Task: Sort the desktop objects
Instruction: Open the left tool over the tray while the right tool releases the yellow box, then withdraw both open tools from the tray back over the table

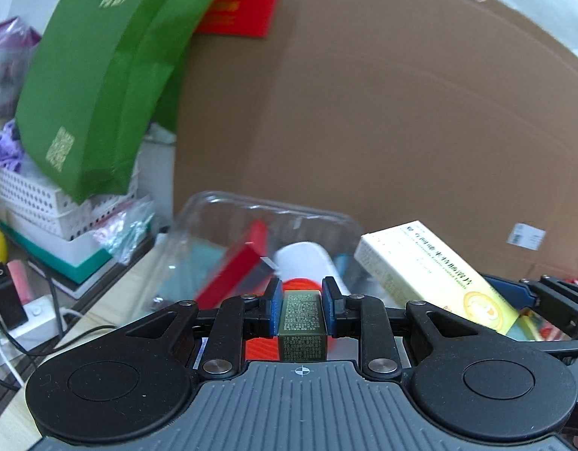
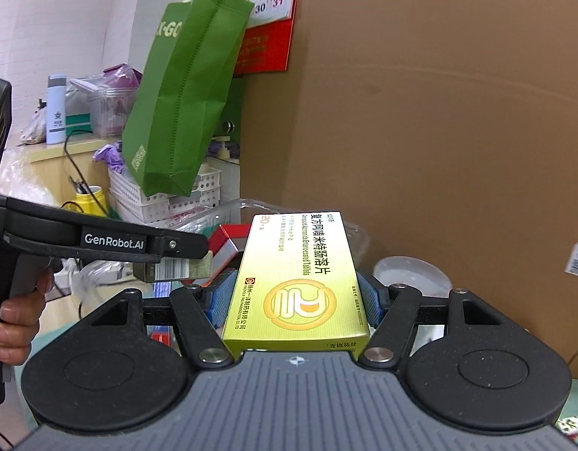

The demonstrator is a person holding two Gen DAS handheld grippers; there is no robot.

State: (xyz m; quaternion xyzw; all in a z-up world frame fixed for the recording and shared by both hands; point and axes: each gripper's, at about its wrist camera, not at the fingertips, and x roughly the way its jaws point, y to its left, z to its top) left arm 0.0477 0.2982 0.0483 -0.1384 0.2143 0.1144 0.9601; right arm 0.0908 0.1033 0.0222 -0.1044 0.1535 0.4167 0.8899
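left tool [image 1: 299,302]: mine, pinching a small dark box [image 1: 301,325] – light, stiff
right tool [image 2: 296,297]: clamps tablet carton [image 2: 296,282] by its long sides (thin card, probably crushes easily)

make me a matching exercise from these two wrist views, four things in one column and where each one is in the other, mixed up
Things:
1. small dark green box
2. yellow tablet box
3. green bag
4. clear plastic container

Places:
A. hanging over the white baskets
B. clamped in the right gripper
C. on the desk, in front of the big cardboard box
D. clamped in the left gripper

Pairs: 1-D, 2-B, 3-A, 4-C
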